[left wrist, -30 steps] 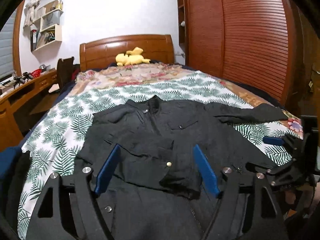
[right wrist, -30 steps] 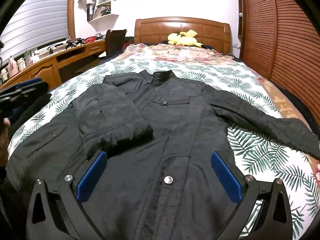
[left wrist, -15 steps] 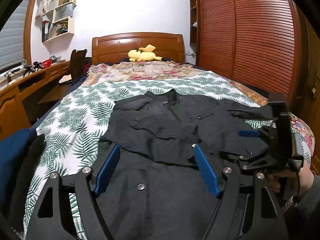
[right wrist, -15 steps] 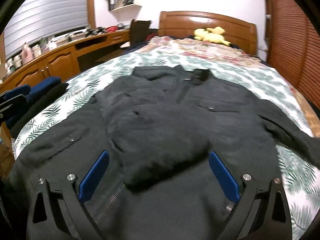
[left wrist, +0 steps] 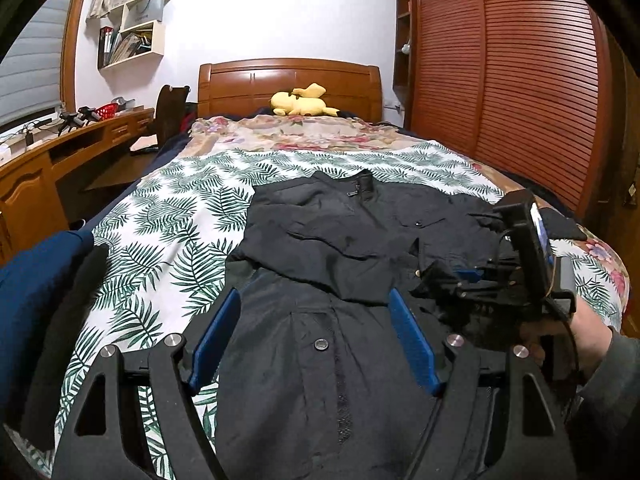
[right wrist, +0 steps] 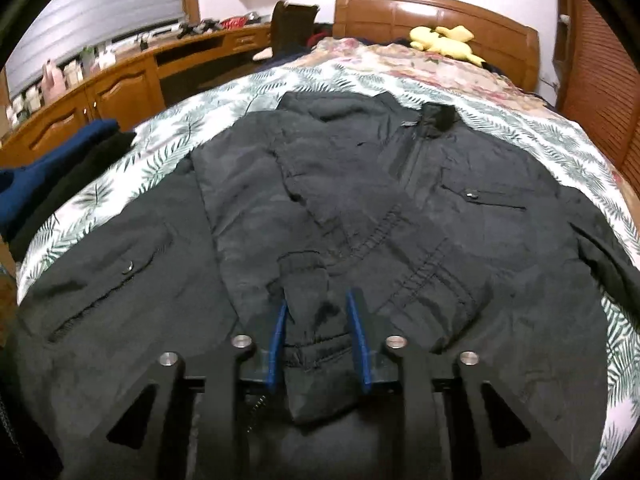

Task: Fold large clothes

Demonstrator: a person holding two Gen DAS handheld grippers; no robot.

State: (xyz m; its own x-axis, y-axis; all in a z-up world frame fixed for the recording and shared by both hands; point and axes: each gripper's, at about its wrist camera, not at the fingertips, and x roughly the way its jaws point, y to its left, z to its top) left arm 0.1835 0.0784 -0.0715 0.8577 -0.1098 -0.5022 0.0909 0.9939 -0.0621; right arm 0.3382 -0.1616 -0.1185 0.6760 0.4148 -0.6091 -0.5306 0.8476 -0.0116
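Observation:
A black jacket (left wrist: pixel 340 248) lies front up on the bed, collar toward the headboard, with its left sleeve folded across the chest. My left gripper (left wrist: pixel 314 320) hovers open over the jacket's lower front, with only flat cloth beneath it. In the right wrist view the folded sleeve's cuff (right wrist: pixel 308 292) sits between the blue pads (right wrist: pixel 356 320) of my right gripper (right wrist: pixel 316 304). Its jaws are closing and pinch the cuff. The right gripper (left wrist: pixel 452 280) also shows at the right of the left wrist view, held by a hand (left wrist: pixel 588 336). The jacket's (right wrist: pixel 480 232) other sleeve trails off to the right.
The bed carries a leaf-print sheet (left wrist: pixel 160 240) and a yellow plush toy (left wrist: pixel 300 104) by the headboard. Folded dark blue and black clothes (left wrist: pixel 36 292) are stacked at the bed's left edge. A wooden desk (left wrist: pixel 40 168) runs along the left, a slatted wardrobe (left wrist: pixel 500 80) along the right.
The right gripper moved left over the jacket to the folded sleeve and its wide jaws narrowed onto the cuff. The left gripper shifted sideways and stayed open.

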